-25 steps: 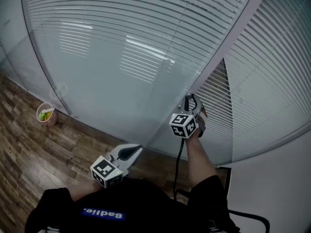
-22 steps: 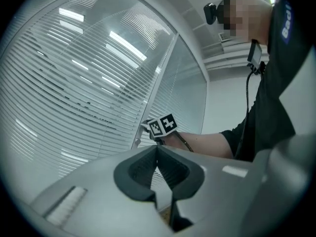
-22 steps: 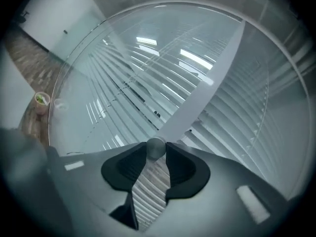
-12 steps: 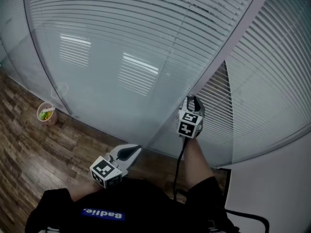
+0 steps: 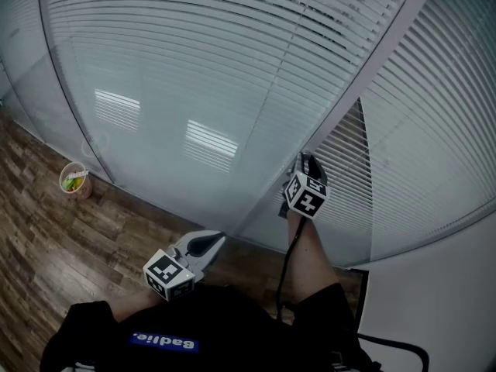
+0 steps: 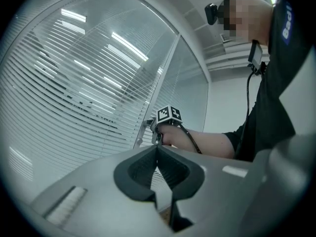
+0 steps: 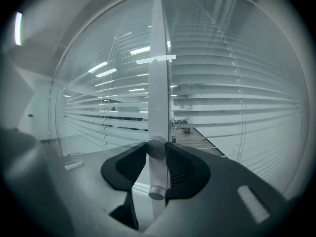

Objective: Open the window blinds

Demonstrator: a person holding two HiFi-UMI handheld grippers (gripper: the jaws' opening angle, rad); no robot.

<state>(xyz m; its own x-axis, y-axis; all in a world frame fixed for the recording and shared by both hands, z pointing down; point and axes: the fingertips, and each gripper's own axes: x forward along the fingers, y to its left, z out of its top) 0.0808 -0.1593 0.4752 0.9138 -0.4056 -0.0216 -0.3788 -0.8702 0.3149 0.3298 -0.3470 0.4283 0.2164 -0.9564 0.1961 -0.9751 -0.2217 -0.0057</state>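
White slatted blinds (image 5: 201, 68) hang behind glass on both sides of a slanting grey frame post (image 5: 364, 76). My right gripper (image 5: 304, 161) is held up against the post, its marker cube (image 5: 304, 194) turned on edge. In the right gripper view its pads are shut on a small round grey knob (image 7: 156, 147) on the post (image 7: 159, 83), with a second knob (image 7: 156, 192) just below. Through the slats (image 7: 232, 100) I see a room beyond. My left gripper (image 5: 213, 241) hangs low by my body, shut and empty (image 6: 157, 149), pointing toward the right gripper (image 6: 154, 132).
A small cup (image 5: 74, 180) with something green in it stands on the wood floor (image 5: 46, 246) at the foot of the glass, left. A white wall (image 5: 434, 301) closes the right side. A black cable (image 5: 285, 262) runs down from the right gripper.
The right gripper has rolled about its own axis on the knob, turning its marker cube. The bright reflections on the left blinds have slid lower. The left gripper has stayed still.
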